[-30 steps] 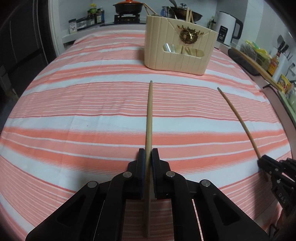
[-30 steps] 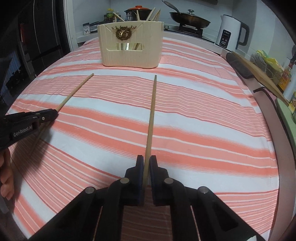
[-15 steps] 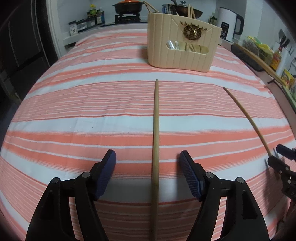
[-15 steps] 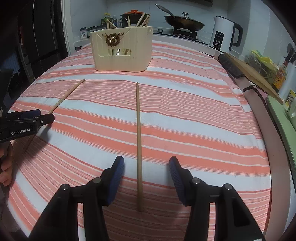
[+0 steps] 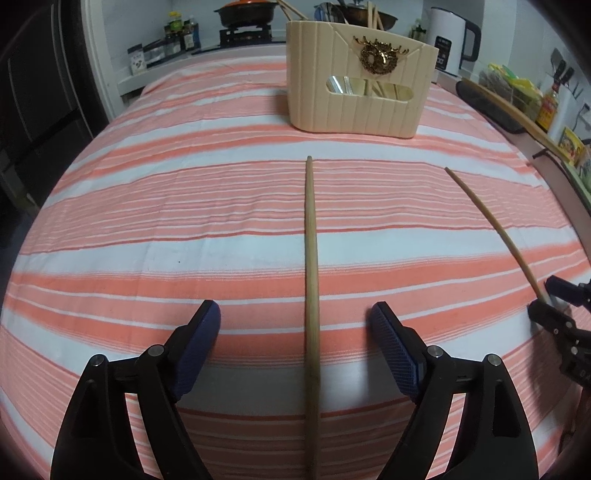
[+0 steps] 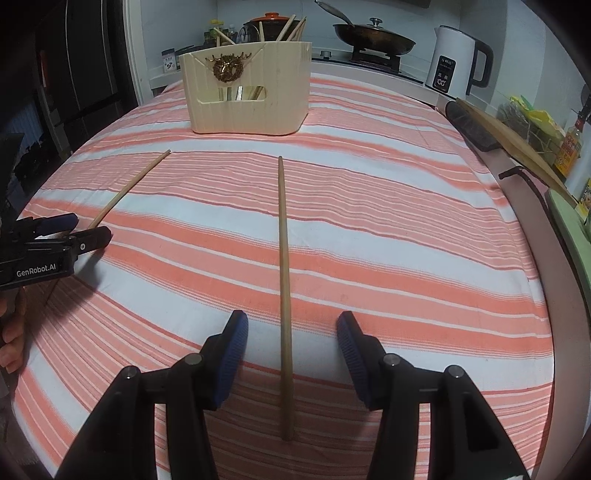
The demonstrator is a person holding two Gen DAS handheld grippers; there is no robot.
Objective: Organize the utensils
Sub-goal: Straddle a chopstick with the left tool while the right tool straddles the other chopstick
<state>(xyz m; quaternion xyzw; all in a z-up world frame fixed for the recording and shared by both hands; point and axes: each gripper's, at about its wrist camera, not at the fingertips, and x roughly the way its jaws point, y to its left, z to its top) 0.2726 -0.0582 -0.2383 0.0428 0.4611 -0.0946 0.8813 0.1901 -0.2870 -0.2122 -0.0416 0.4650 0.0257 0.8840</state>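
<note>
Wooden, light and stiff, one chopstick lies on the striped cloth between the wide-open, empty left gripper, best pinched near its thick end; likewise, in the right view, the other chopstick lies between the spread, empty right gripper, the holder well beyond.

A home kitchen: behind a table under a striped cloth runs a counter with a gas stove carrying a lidded frying pan and an orange-lidded pot, a white electric kettle, spice jars and sauce bottles.
</note>
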